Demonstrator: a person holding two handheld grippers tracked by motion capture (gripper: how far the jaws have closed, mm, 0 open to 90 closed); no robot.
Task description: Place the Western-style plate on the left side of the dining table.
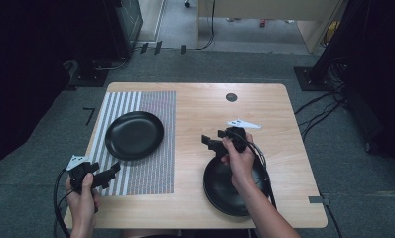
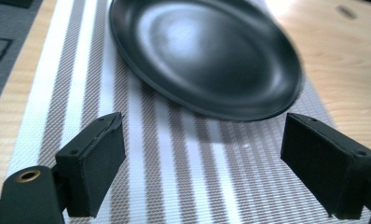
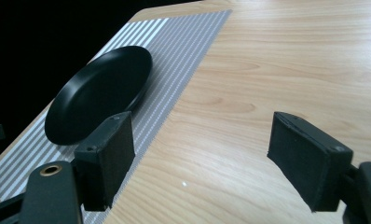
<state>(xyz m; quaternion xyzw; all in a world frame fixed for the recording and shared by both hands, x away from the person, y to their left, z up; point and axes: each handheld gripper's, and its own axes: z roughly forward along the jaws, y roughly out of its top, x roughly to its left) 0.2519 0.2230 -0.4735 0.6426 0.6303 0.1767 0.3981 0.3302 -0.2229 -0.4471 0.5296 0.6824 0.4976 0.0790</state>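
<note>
Both claws stand apart and empty, the left gripper point(image 1: 111, 172) aiming at the plate point(image 1: 134, 134) on the mat point(image 1: 156, 168), probably to grasp it, the right gripper point(image 1: 211, 143) above a second plate point(image 1: 220, 191).

plate point(image 1: 134, 135) on placemat point(image 1: 158, 163), left | bowl point(image 1: 220, 191) near-right on table point(image 1: 275, 119)

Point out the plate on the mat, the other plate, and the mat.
Plate on mat point(image 1: 134, 134), high view, its centre.
Other plate point(image 1: 216, 184), high view, left inner part.
Mat point(image 1: 158, 163), high view, bare near corner.

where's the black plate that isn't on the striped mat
In the high view, that black plate lies on bare wood at the table's near right, partly under the person's right hand, right of the striped mat.
</note>
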